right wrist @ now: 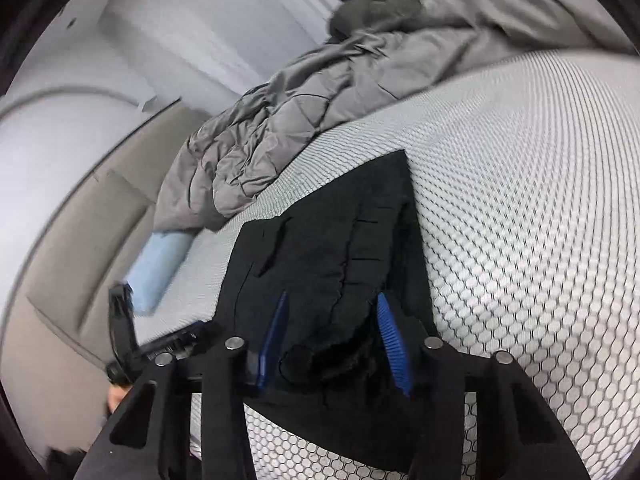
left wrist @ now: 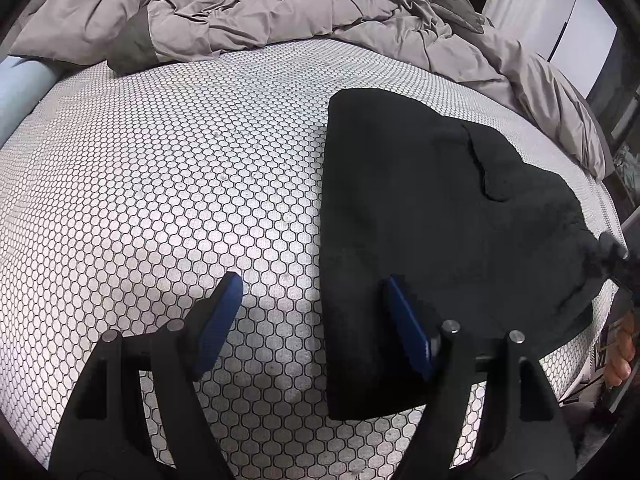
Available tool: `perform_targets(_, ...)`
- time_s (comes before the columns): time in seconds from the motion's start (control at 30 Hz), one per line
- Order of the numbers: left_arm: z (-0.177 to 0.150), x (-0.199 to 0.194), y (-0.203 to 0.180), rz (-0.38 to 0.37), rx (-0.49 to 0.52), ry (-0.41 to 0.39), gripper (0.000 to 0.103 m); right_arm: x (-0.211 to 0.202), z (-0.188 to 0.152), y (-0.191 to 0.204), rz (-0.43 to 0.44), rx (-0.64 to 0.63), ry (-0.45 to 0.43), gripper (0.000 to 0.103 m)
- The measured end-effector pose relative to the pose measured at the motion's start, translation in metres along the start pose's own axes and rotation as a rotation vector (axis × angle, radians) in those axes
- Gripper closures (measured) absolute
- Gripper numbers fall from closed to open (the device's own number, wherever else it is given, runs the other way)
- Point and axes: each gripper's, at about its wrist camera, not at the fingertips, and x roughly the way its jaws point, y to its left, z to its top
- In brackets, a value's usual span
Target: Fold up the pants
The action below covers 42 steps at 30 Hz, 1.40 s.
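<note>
1. Blue-padded jaws of the left gripper (left wrist: 312, 312) stand wide apart over the mattress (left wrist: 180, 184), gripping nothing; one pad overlaps the pants' edge.
2. Right gripper (right wrist: 332, 336) straddles a bunched fold of cloth; whether its pads press it is unclear.
3. One pair of black pants (left wrist: 432, 216) lies folded, long axis running from the grippers toward one grey duvet (left wrist: 256, 8).

The right wrist view is motion-blurred; the pants (right wrist: 320, 240) hide their own folded layers, the quilt (right wrist: 304, 112) runs past the frame's top, a hand (left wrist: 620, 354) is cut off
</note>
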Motion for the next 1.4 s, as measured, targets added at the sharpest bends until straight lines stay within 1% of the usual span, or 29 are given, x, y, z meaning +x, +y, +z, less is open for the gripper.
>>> perform_targets(0.03, 0.0, -0.001, 0.0, -0.003, 0.0, -0.001, 0.032, 0.003, -0.003, 0.007, -0.062, -0.061, 0.018, 0.075)
perform_targets(0.07, 0.0, -0.002, 0.0, -0.007, 0.0, 0.0, 0.032, 0.011, -0.003, 0.011, -0.121, -0.112, 0.037, 0.079)
perform_targets(0.1, -0.001, -0.003, -0.001, -0.013, 0.002, 0.001, 0.032, 0.019, -0.008, 0.012, -0.197, -0.177, 0.077, 0.079)
perform_targets(0.13, -0.002, -0.003, -0.002, -0.016, 0.006, 0.002, 0.032, 0.023, -0.014, 0.01, -0.234, -0.207, 0.108, 0.079)
perform_targets(0.17, -0.002, -0.004, -0.003, -0.014, 0.014, 0.002, 0.032, 0.024, -0.016, 0.005, -0.232, -0.2, 0.131, 0.078)
perform_targets(0.23, -0.002, -0.007, -0.004, -0.01, 0.025, -0.001, 0.032, 0.015, -0.015, -0.003, -0.188, -0.163, 0.13, 0.075)
perform_targets(0.3, -0.003, -0.007, -0.003, -0.033, 0.02, 0.006, 0.032, 0.004, -0.013, -0.011, -0.071, -0.092, 0.136, 0.073)
perform_targets(0.4, -0.004, -0.004, 0.001, -0.083, -0.014, 0.031, 0.032, 0.002, -0.014, -0.025, 0.061, -0.001, 0.175, 0.07)
perform_targets(0.43, -0.004, -0.003, 0.002, -0.09, -0.022, 0.036, 0.032, 0.005, -0.014, -0.03, 0.089, 0.035, 0.196, 0.067)
perform_targets(0.47, -0.004, -0.003, 0.002, -0.095, -0.027, 0.038, 0.032, 0.011, -0.014, -0.036, 0.113, 0.078, 0.224, 0.061)
perform_targets(0.5, -0.005, -0.002, 0.003, -0.097, -0.027, 0.039, 0.032, 0.015, -0.014, -0.039, 0.116, 0.093, 0.235, 0.059)
perform_targets(0.6, -0.006, -0.002, 0.001, -0.093, -0.017, 0.037, 0.032, 0.027, -0.013, -0.04, 0.123, 0.124, 0.245, 0.056)
perform_targets(0.7, -0.007, -0.002, -0.001, -0.092, -0.011, 0.037, 0.032, 0.04, -0.011, -0.036, 0.113, 0.087, 0.223, 0.057)
perform_targets(0.8, -0.007, -0.002, -0.004, -0.096, -0.016, 0.039, 0.032, 0.043, -0.006, -0.029, 0.086, 0.056, 0.192, 0.07)
perform_targets(0.83, -0.007, -0.003, -0.004, -0.099, -0.018, 0.04, 0.032, 0.036, -0.005, -0.022, 0.093, 0.029, 0.17, 0.079)
perform_targets(0.87, -0.008, -0.004, -0.004, -0.106, -0.018, 0.041, 0.032, 0.028, -0.004, -0.013, 0.116, -0.003, 0.153, 0.082)
perform_targets(0.9, -0.008, -0.004, -0.005, -0.112, -0.018, 0.041, 0.032, 0.024, -0.002, -0.004, 0.12, -0.031, 0.138, 0.082)
perform_targets(0.93, -0.008, -0.005, -0.005, -0.117, -0.015, 0.04, 0.032, 0.018, -0.004, 0.002, 0.097, -0.071, 0.123, 0.082)
perform_targets(0.97, -0.009, -0.005, -0.006, -0.119, -0.01, 0.041, 0.032, 0.02, -0.007, 0.005, 0.013, -0.108, 0.128, 0.079)
perform_targets(1.0, -0.009, -0.005, -0.006, -0.115, -0.005, 0.043, 0.032, 0.025, -0.011, 0.004, -0.069, -0.134, 0.146, 0.074)
perform_targets(1.03, -0.01, -0.004, -0.007, -0.108, -0.001, 0.047, 0.032, 0.036, -0.015, 0.0, -0.125, -0.134, 0.189, 0.065)
perform_targets(1.07, -0.011, -0.003, -0.008, -0.104, 0.003, 0.051, 0.031, 0.042, -0.017, -0.005, -0.114, -0.103, 0.222, 0.063)
perform_targets(1.1, -0.012, -0.004, -0.009, -0.106, 0.003, 0.049, 0.031, 0.04, -0.016, -0.008, -0.097, -0.081, 0.215, 0.062)
perform_targets(1.17, -0.013, -0.005, -0.011, -0.115, 0.005, 0.049, 0.031, 0.027, -0.01, -0.007, -0.048, -0.05, 0.173, 0.057)
perform_targets(1.2, -0.014, -0.006, -0.012, -0.12, 0.007, 0.05, 0.031, 0.017, -0.007, -0.009, -0.042, -0.043, 0.131, 0.055)
perform_targets(1.23, -0.015, -0.006, -0.014, -0.124, 0.01, 0.052, 0.031, 0.009, -0.006, -0.013, -0.055, -0.034, 0.098, 0.051)
perform_targets(1.27, -0.017, -0.007, -0.016, -0.125, 0.014, 0.053, 0.031, 0.006, -0.005, -0.016, -0.069, -0.014, 0.081, 0.051)
perform_targets(1.33, -0.021, -0.009, -0.023, -0.137, 0.036, 0.061, 0.031, 0.012, -0.004, -0.025, -0.087, 0.04, 0.09, 0.053)
perform_targets(1.4, -0.026, -0.011, -0.037, -0.164, 0.087, 0.088, 0.031, 0.02, -0.003, -0.031, -0.108, 0.061, 0.101, 0.056)
